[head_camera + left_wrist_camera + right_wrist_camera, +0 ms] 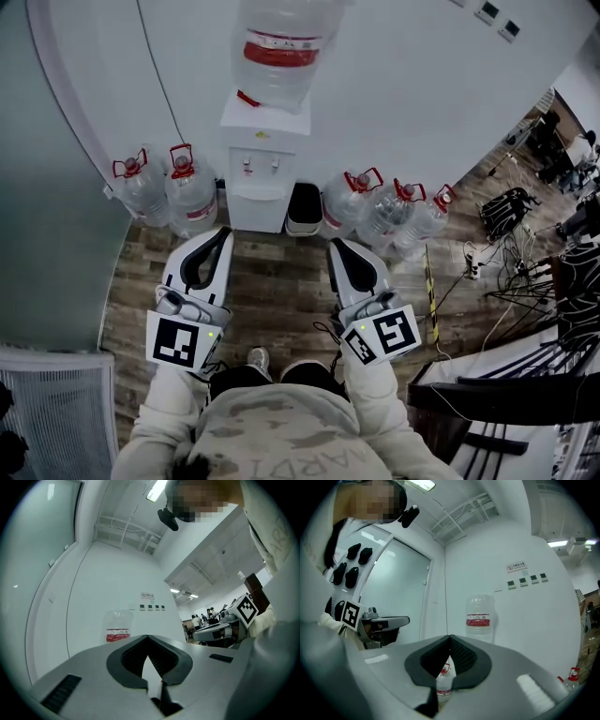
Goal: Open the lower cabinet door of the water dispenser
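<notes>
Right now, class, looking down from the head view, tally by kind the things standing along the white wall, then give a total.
Water dispenser: 1
Bottle on the dispenser: 1
Floor bottles: 5, two on the left, three on the right
Black bin: 1
Total: 8

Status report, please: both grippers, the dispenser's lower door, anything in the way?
Left gripper shut, empty; right gripper shut, empty. Both short of water dispenser; lower cabinet door looks closed. Black bin, water bottles alongside, not blocking.

Water dispenser (259, 178) against wall (394, 75), bottles (169, 187) on both sides, bin (304, 208) just right
</notes>
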Available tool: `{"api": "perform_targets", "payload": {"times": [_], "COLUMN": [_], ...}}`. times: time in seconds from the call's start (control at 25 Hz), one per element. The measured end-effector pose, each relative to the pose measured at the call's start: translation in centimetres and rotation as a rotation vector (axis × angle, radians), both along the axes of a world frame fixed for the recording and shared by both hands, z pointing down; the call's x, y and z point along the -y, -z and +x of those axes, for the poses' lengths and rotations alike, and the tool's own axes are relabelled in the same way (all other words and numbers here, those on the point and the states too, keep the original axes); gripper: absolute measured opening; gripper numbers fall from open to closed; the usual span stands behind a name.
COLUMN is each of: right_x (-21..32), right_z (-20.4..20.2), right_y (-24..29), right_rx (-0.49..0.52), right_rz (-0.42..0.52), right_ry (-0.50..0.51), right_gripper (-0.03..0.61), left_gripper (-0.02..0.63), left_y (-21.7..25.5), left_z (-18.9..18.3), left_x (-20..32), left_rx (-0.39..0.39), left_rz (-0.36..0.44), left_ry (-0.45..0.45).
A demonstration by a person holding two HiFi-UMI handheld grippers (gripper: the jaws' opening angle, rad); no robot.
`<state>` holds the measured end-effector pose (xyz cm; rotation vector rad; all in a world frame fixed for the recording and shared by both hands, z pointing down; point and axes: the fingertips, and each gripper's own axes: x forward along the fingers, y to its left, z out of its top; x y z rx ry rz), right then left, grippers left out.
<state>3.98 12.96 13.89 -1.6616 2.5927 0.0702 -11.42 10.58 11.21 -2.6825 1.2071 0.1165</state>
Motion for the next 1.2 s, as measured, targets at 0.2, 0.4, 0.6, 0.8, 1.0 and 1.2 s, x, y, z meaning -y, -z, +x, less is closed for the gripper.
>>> {"api": "perform_targets", "payload": {"times": [0.2,0.4,0.6,0.8,1.0,1.2], "right_x": [2.7,5.9,10.8,15.9,20.6,24.4], "right_z": [0.5,1.8,4.2,6.4,8.1,9.3], "right_y": [-1.2,-2.1,-2.6,-2.9,-3.7,-6.0], "right_rx": [0.000,0.000,0.008,0.007,-0.001,0.002], "right_rz": [-0.019,-0.028,-0.042,-0.055,-0.076,-0.127], "right_ry": [0.003,0.022,0.048,0.091,0.130,0.168], "right_gripper": [0.009,0.009,0.009,0.009,0.009,0.009], "left_gripper": [0.003,0.003,0.003,0.003,0.003,0.003], "left_y": [-1.0,-1.7,-1.6,-2.7,-3.3,-5.3], "left_z": [0.9,2.5,4.8,6.5,8.1,9.2], "left_x": [2.8,5.6,9.8,14.1,17.7,20.6], "left_rx": [0.003,0.013,-0.008,0.003,0.015,-0.001], "left_rz": [-0.018,-0.025,-0.012,-0.075,-0.055,-0.139], "left_ry": [-0.003,0.010,0.030,0.091,0.124,0.173]}}
